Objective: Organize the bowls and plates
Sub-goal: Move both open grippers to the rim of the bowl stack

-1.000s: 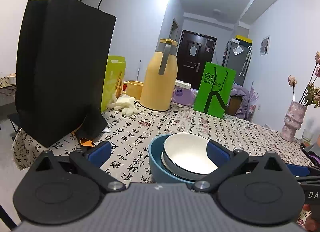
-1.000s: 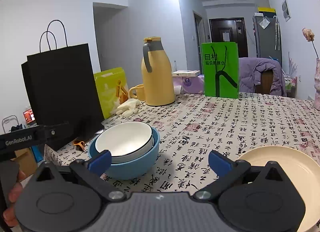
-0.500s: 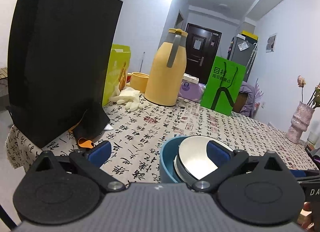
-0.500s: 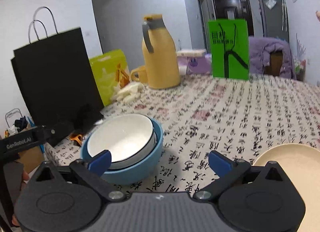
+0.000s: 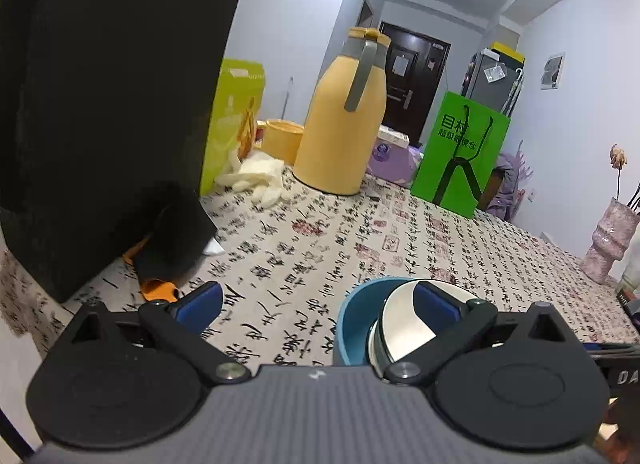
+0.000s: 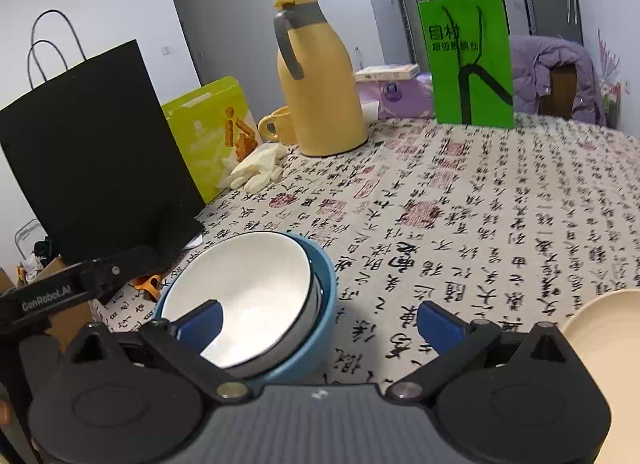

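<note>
While both grippers stand spread and empty, a white bowl sits nested in a blue bowl on the calligraphy-print tablecloth.

The right gripper hangs just above the stacked bowls, its left finger over the white bowl's rim; a cream plate lies to the right. The left gripper, fingers wide apart, has the same bowls by its right finger. Behind stand a black paper bag, a yellow thermos jug and a green paper bag.
</note>
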`<state>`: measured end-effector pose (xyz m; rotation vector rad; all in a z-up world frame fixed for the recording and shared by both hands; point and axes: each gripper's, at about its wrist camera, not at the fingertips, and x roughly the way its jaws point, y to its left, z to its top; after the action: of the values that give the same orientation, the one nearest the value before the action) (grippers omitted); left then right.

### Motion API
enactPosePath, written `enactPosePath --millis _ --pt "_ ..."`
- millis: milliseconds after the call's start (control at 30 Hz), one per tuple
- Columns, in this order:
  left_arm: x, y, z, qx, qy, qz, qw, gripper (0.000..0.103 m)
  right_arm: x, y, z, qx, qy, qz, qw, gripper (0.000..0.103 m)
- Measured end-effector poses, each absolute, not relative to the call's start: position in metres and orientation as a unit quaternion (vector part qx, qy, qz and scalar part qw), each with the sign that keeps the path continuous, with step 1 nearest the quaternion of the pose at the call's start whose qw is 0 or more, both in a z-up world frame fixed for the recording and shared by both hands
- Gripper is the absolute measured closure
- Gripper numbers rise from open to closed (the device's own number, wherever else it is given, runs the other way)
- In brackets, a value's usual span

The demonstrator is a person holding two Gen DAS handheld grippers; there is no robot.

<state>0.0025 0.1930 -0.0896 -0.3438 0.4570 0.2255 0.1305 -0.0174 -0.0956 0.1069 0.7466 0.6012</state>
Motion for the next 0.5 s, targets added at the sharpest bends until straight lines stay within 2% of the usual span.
enactPosePath --millis 433,500 --pt "0.047 0.2 -0.119 -0.227 0.314 0.076 0.919 0.0 0.158 -0.008 -0.125 0.09 0.423 0.285 0.855 0.0" --pt "0.052 0.199 -0.123 -0.232 0.327 0.072 0.913 0.0 0.16 -0.008 -0.13 0.095 0.432 0.286 0.85 0.003"
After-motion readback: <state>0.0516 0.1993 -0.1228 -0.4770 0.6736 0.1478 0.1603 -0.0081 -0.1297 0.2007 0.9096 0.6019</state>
